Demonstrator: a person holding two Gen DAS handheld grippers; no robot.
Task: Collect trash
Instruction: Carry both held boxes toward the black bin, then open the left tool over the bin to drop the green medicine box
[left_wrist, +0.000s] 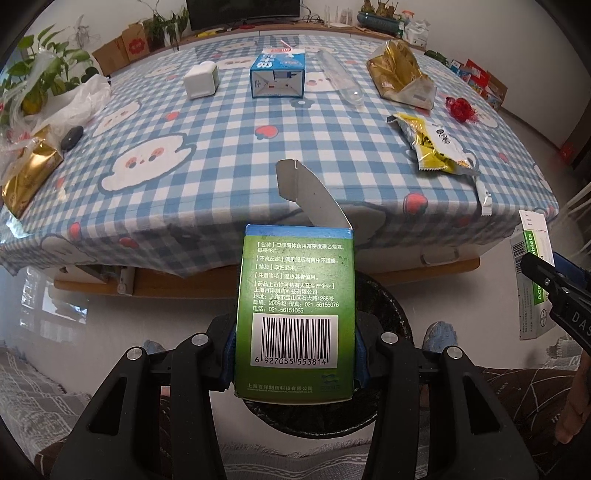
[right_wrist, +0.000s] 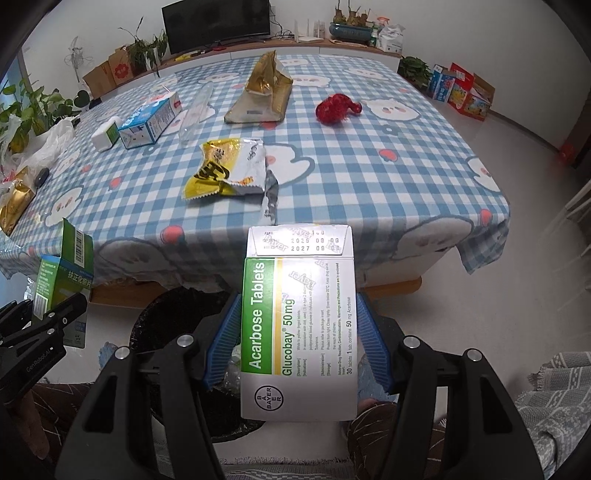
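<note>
My left gripper (left_wrist: 295, 354) is shut on a green medicine box (left_wrist: 295, 280) with a barcode and its top flap standing open. It hangs over a black-lined trash bin (left_wrist: 384, 306) on the floor in front of the table. My right gripper (right_wrist: 297, 339) is shut on a white and green tablet box (right_wrist: 299, 314), its blue pads (right_wrist: 221, 339) pressing both sides. The bin (right_wrist: 166, 321) lies below and to the left of that box. Each gripper shows at the edge of the other's view, boxes side by side.
On the blue checked tablecloth (left_wrist: 221, 147) lie a yellow snack wrapper (right_wrist: 229, 166), gold bag (right_wrist: 262, 92), red wrapper (right_wrist: 336, 107), blue carton (right_wrist: 147, 122), clear plastic tube (right_wrist: 195, 110) and small white box (right_wrist: 107, 136). Plants and bags crowd the left edge. A person's legs sit beside the bin.
</note>
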